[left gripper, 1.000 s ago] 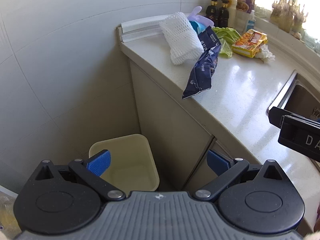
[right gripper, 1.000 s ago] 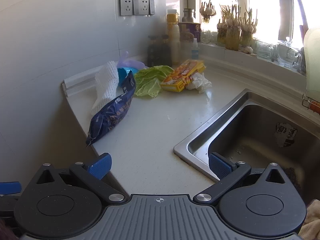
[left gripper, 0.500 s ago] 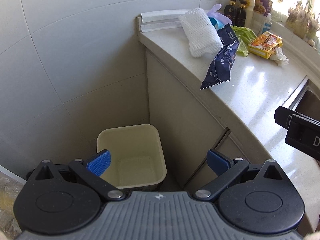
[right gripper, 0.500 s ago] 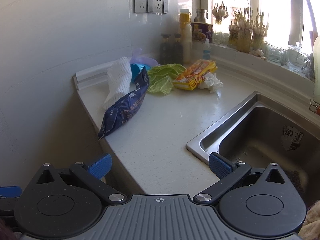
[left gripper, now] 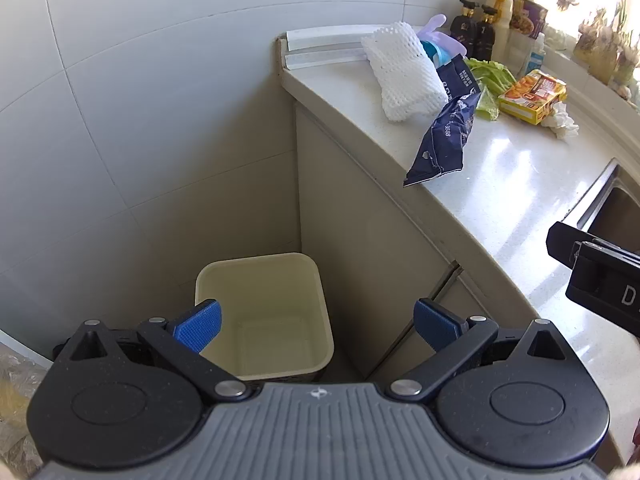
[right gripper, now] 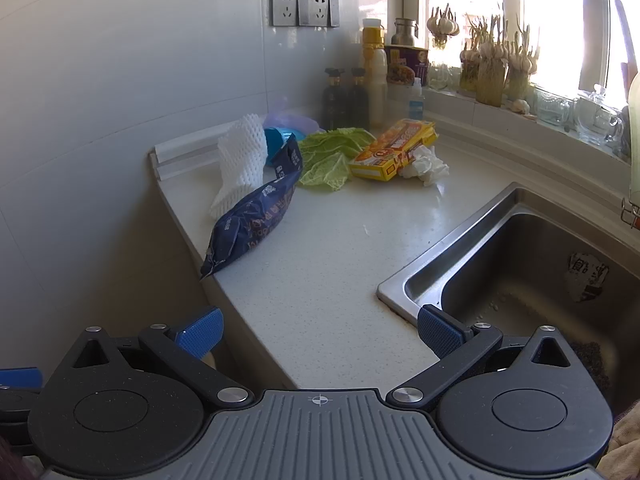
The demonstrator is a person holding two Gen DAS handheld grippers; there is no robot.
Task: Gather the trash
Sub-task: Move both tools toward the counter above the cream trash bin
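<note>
Trash lies on the white counter (right gripper: 320, 248): a dark blue snack bag (right gripper: 256, 216) (left gripper: 448, 132) overhanging the edge, a white foam net (right gripper: 240, 164) (left gripper: 404, 72), green leaves (right gripper: 332, 156), a yellow box (right gripper: 394, 150) (left gripper: 532, 96) and crumpled white paper (right gripper: 426, 166). A cream trash bin (left gripper: 264, 316) stands on the floor beside the cabinet, empty. My left gripper (left gripper: 316, 326) is open and empty above the bin. My right gripper (right gripper: 318, 330) is open and empty over the counter's front edge; its body shows in the left wrist view (left gripper: 596, 276).
A steel sink (right gripper: 520, 264) is at the right with a scrap of label inside. Bottles (right gripper: 352, 96) and jars stand at the back by the window sill. Tiled wall is on the left, with sockets (right gripper: 304, 7). A blue item and purple bag (right gripper: 288, 124) lie behind the net.
Both grippers have pulled back and shifted left, so the bin shows more fully under the left gripper. Both stay open and empty. The trash has not moved.
</note>
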